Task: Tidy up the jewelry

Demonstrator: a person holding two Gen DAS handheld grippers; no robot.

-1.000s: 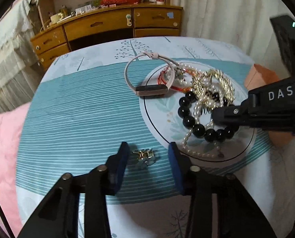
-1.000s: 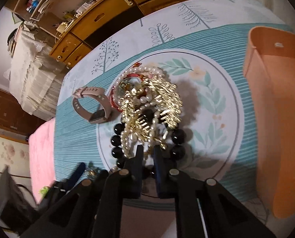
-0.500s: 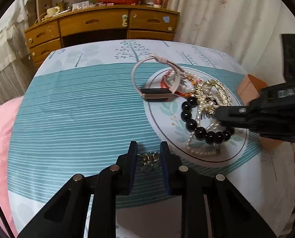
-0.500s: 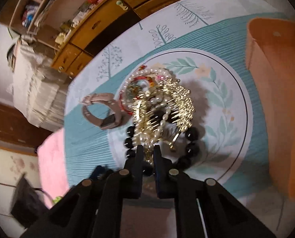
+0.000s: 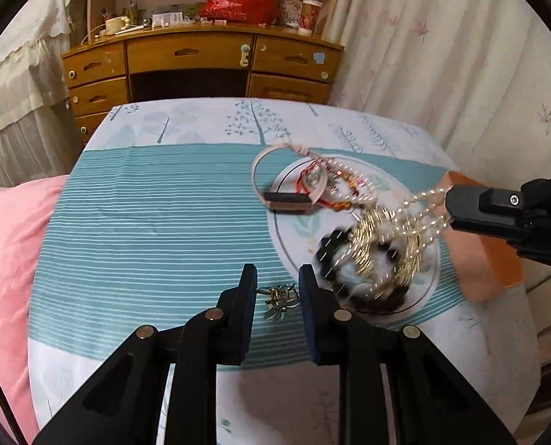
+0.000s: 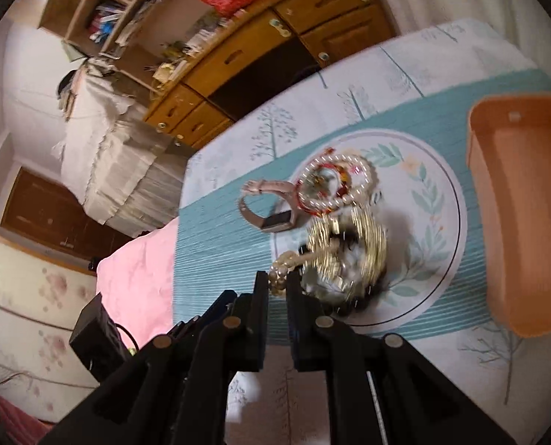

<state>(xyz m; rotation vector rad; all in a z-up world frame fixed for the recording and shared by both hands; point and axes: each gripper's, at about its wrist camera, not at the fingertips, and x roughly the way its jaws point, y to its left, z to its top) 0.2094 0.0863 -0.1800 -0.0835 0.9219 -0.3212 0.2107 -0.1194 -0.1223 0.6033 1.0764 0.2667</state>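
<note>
The left gripper (image 5: 277, 298) is clenched on a small gold clip (image 5: 278, 301), which sits between its pads just above the striped cloth (image 5: 156, 230). The right gripper (image 6: 277, 285) is clenched on a pearl necklace (image 6: 281, 272); the strand runs forward from its jaws into a tangle of gold chain and black beads (image 6: 344, 259) hanging blurred over the round mat (image 6: 438, 230). A watch (image 6: 266, 209) and a ring of red and pearl bracelets (image 6: 331, 183) lie beyond the tangle, farther ahead of the jaws. An orange tray (image 6: 524, 222) stands to the right of the right jaws.

Judged step: lifting the pearls free of the pile. Raise the right gripper slowly and straight, since the gold chain appears snagged on the strand. Keep both grips firm. Once the strand hangs free, carry it to the tray.
</note>
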